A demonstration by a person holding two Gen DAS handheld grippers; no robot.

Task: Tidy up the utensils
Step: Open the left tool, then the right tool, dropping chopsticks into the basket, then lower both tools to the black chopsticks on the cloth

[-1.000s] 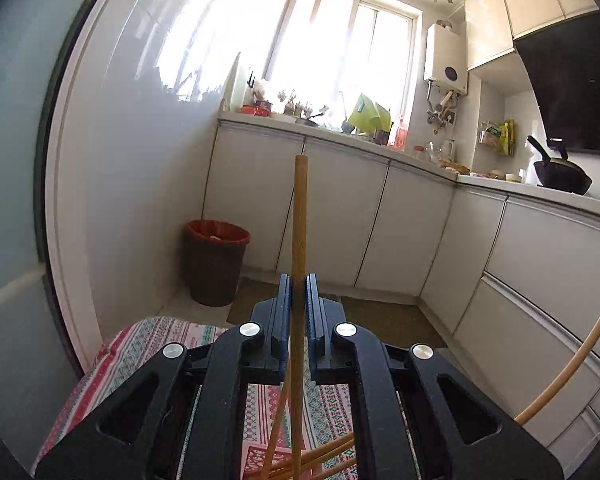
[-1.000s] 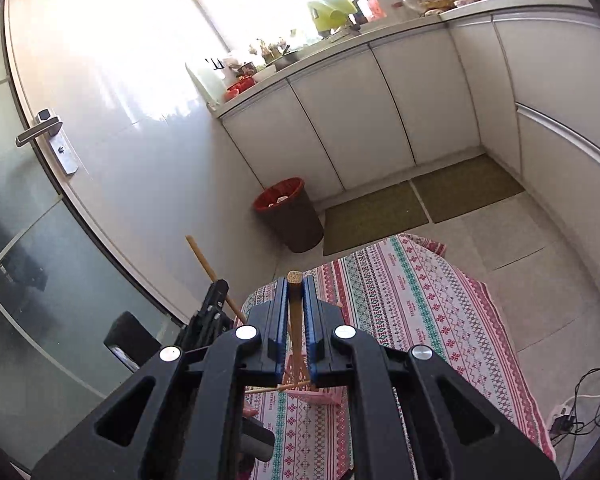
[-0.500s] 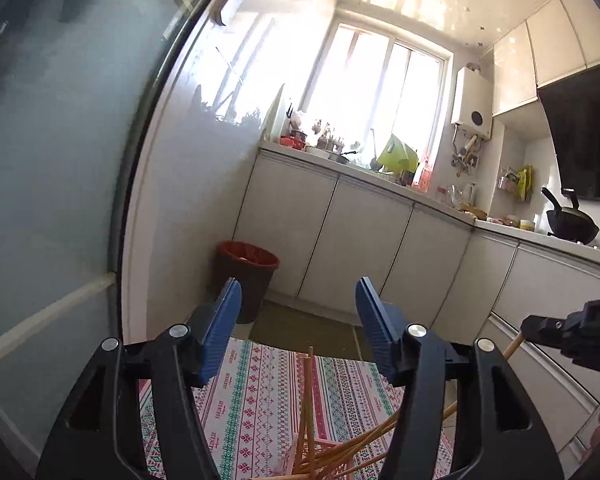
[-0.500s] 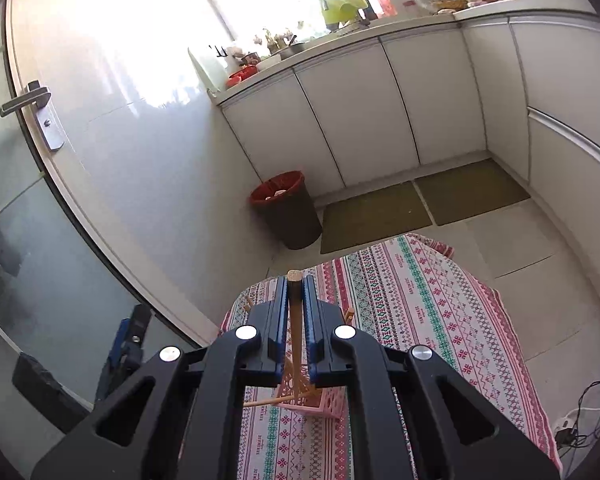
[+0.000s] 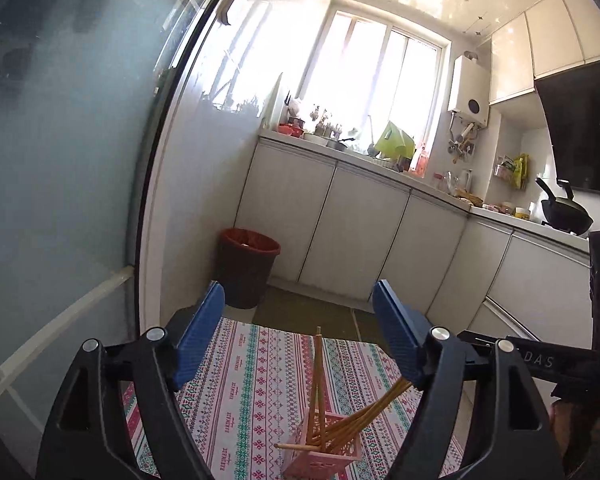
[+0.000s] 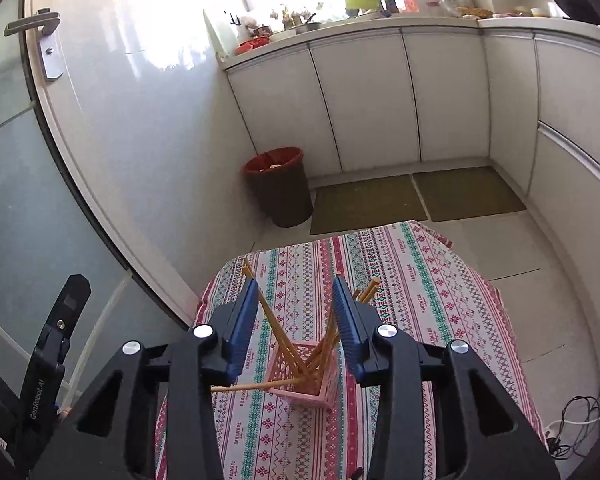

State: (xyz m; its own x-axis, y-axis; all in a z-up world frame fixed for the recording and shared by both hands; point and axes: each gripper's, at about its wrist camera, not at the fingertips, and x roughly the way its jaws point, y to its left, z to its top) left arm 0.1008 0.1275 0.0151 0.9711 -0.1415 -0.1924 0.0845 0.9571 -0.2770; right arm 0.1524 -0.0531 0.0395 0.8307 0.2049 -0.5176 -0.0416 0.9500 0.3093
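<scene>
Both wrist cameras hang above the patterned tablecloth [image 5: 252, 376] [image 6: 428, 280], the left looking nearly level toward the window [image 5: 372, 92], the right tilted steeply down, and both share the pink basket [image 5: 328, 450] [image 6: 306, 376], red bin [image 5: 246, 266] [image 6: 278, 184] and cabinets [image 5: 364, 236] [image 6: 364, 100].

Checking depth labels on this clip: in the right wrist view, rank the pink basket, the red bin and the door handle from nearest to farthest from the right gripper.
From the right gripper:
1. Pink basket, just below the open fingers, on the tablecloth.
2. Red bin, on the floor ahead, left of centre.
3. Door handle, far upper left.
</scene>
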